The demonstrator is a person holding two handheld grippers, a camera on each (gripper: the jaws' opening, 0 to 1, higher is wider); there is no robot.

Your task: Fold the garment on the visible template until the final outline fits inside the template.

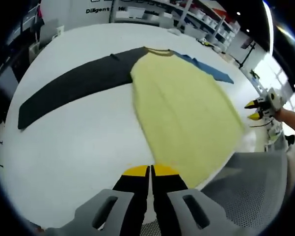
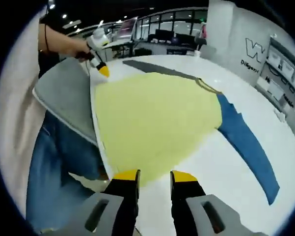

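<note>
Pinching near the hem of the yellow garment (image 1: 186, 113), my left gripper (image 1: 150, 170) has jaws closed, perhaps on fabric. My right gripper (image 2: 155, 175) gapes empty at its hem. Dark sleeve (image 1: 73, 88) lies toward ten o'clock on the white table (image 1: 64, 162), blue sleeve (image 2: 248, 147) toward three.

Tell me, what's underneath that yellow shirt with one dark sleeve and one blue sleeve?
The yellow shirt lies flat on a round white table, which shows all around it. Its hem hangs over the table's edge. The shirt hides whatever table surface or template marking is beneath it.
</note>
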